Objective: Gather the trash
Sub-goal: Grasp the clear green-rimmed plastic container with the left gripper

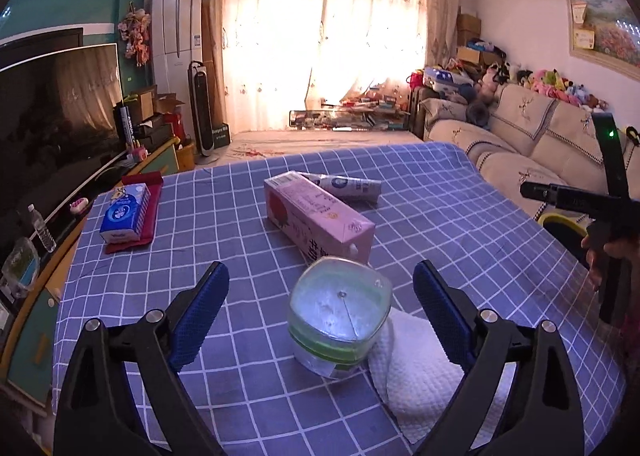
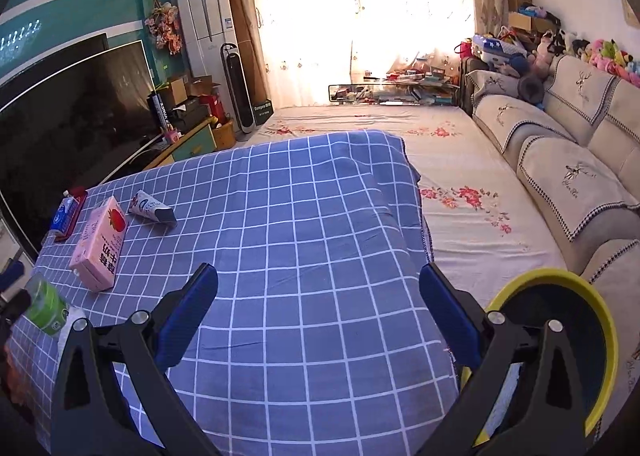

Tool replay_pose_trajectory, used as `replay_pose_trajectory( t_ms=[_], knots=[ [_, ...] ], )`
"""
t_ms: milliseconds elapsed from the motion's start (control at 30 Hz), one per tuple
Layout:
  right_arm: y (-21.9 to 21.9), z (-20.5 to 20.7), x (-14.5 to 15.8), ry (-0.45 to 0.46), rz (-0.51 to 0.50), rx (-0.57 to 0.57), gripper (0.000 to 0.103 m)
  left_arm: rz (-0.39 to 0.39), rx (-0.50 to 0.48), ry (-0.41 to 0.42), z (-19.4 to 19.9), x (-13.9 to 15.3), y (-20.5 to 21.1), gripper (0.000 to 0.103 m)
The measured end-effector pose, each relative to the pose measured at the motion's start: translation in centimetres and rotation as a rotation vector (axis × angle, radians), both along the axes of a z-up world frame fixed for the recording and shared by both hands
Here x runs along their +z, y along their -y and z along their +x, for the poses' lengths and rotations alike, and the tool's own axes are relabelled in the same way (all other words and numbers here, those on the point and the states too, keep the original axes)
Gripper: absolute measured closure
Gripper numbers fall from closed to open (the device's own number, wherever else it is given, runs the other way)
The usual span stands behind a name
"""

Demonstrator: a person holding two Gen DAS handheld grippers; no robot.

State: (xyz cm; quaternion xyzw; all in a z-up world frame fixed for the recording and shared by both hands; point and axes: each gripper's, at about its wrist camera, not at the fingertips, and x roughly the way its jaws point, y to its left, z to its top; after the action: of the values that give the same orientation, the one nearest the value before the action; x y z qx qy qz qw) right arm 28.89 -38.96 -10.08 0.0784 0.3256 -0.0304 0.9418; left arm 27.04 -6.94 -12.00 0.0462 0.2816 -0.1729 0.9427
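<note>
Left fingers point(image 1: 218, 288) wide around bottle point(image 1: 340, 316), untouching

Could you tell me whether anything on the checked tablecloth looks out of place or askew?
Yes: the pink milk carton lies toppled on its side, the clear bottle lies on a crumpled paper towel.

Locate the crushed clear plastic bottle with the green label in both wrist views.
Left wrist: crushed clear plastic bottle low centre, between the open left gripper fingers, pads apart from it.
Right wrist: same bottle at far left edge.
Shared landmark: pink milk carton just beyond it.
</note>
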Motion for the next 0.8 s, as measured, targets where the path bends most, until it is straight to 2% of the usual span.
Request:
replay_pose_trajectory(
  t_ms=[167,433,567,633,800],
  knots=[
    [-0.4,0.0,-0.1,-0.006,0.0,0.023,0.007,0.021,0.003,-0.027,0.5,-0.8,0.1,0.019],
    [-1.3,0.2,-0.4,-0.02,-0.004,0.048,0.007,-0.009,-0.007,-0.084,1.4,-1.5,-0.5,0.037],
    [-1.3,0.2,-0.4,-0.023,-0.012,0.044,0.007,-0.005,-0.017,-0.11,1.7,-1.9,-0.5,0.041],
    [-1.3,0.2,-0.5,-0.022,-0.009,0.046,0.007,-0.012,-0.027,-0.116,1.8,-1.9,-0.5,0.049],
    [-1.3,0.2,-0.3,-0.01,-0.013,0.042,0.007,0.026,-0.026,-0.099,1.4,-1.8,0.2,0.05]
  ],
)
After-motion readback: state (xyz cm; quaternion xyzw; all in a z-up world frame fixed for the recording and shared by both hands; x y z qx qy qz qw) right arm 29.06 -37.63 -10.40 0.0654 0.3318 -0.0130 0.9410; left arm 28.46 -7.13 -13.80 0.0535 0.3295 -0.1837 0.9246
